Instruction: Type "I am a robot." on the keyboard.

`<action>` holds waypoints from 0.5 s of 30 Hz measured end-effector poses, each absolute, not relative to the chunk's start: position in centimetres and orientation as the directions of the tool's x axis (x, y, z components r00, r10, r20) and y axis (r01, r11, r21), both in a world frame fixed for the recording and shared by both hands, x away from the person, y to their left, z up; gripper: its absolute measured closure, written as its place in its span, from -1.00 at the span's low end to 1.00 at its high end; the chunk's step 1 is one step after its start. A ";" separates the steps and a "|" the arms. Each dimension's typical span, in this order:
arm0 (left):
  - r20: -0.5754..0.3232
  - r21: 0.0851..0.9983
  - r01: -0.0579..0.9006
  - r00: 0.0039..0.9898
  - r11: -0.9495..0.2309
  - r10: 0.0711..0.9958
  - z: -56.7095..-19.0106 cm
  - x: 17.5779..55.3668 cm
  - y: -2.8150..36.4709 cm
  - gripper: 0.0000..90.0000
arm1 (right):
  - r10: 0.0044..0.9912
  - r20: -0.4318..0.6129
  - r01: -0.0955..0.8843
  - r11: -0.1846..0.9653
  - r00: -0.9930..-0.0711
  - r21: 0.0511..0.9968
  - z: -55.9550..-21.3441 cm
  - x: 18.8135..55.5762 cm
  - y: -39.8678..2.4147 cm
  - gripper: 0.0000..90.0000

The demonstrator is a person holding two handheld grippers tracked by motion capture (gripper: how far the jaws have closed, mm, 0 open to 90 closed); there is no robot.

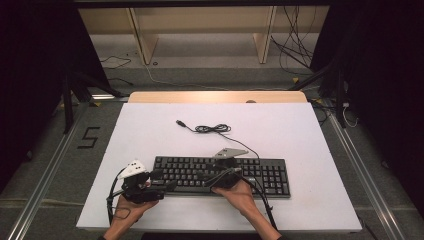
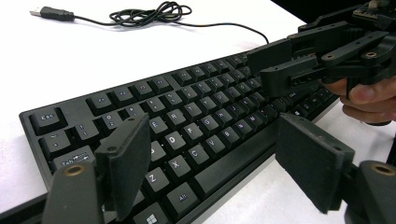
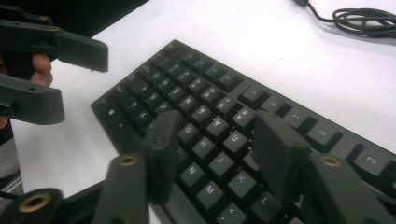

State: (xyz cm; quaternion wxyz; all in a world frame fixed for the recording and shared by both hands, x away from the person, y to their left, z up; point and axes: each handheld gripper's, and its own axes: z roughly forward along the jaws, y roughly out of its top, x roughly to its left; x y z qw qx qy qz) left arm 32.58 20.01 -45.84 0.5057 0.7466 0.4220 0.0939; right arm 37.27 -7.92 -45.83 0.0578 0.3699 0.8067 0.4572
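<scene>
My left tongs (image 1: 161, 185) hang spread wide over the left end of the black keyboard (image 1: 260, 175), pinching nothing, the space bar's left end between the pads. My right tongs (image 1: 204, 176) hover spread over the middle letter keys, nothing between them. The keyboard lies at six o'clock on the white desk (image 1: 300, 130); its coiled USB cable (image 1: 212, 129) rests toward twelve o'clock.
</scene>
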 end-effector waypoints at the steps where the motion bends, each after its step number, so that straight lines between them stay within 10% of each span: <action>1: -0.286 0.834 0.535 0.626 -0.134 0.725 -45.8 32.6 20.0 -0.41 | 0.647 0.244 0.542 0.310 -0.722 0.781 -45.8 37.2 -7.8 0.22; 15: -0.285 0.834 0.535 0.623 -0.132 0.728 -45.9 32.4 20.3 -0.42 | 0.614 0.226 0.525 0.363 -0.756 0.770 -46.5 36.6 -6.2 0.89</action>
